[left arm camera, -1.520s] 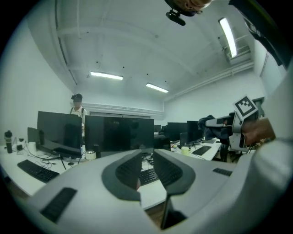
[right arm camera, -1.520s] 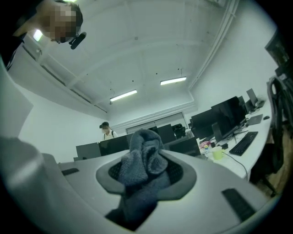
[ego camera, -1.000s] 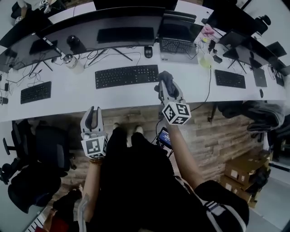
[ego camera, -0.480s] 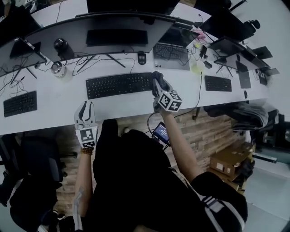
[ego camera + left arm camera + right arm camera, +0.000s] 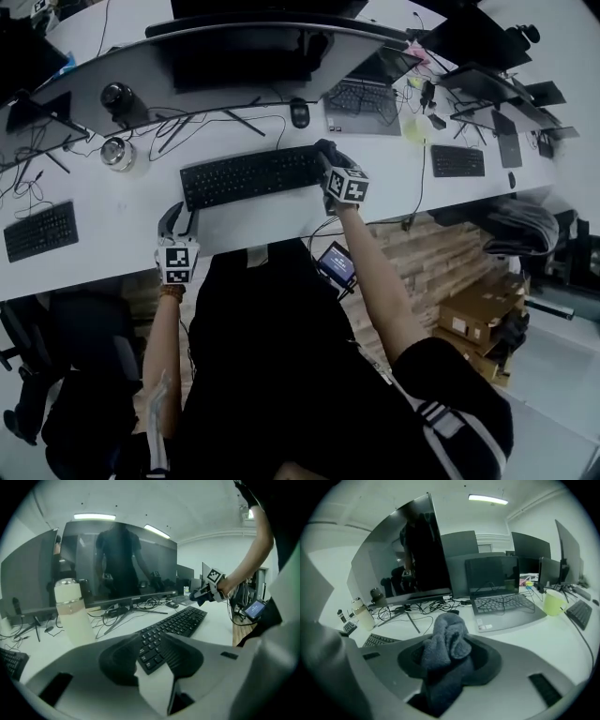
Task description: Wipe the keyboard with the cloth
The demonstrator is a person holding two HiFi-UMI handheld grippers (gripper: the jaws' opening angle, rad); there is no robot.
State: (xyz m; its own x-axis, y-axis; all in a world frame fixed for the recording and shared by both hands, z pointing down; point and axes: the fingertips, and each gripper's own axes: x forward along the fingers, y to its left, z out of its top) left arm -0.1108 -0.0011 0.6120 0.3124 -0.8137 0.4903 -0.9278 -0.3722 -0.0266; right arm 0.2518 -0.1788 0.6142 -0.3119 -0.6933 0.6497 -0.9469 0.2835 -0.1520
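Observation:
A black keyboard (image 5: pixel 248 175) lies on the white desk (image 5: pixel 112 202) in front of the big monitor. My right gripper (image 5: pixel 326 153) hangs at the keyboard's right end. It is shut on a bunched grey cloth (image 5: pixel 447 639), though its jaws have just been opening a little. My left gripper (image 5: pixel 176 218) is at the desk's front edge, beside the keyboard's left end. Its jaws have just been opening and stand slightly open, with nothing between them. In the left gripper view the keyboard (image 5: pixel 176 623) shows through that gap.
A curved monitor (image 5: pixel 234 56) stands behind the keyboard with loose cables (image 5: pixel 202 117) and a mouse (image 5: pixel 300 114). A laptop (image 5: pixel 361 98) and a yellow-green cup (image 5: pixel 417 129) sit to the right. A white tumbler (image 5: pixel 70 613) stands left. Other keyboards (image 5: pixel 42 230) lie further out.
Both grippers have come down and forward from over the floor to the desk. The right one brought the cloth to the keyboard's right end; the left reached the front edge.

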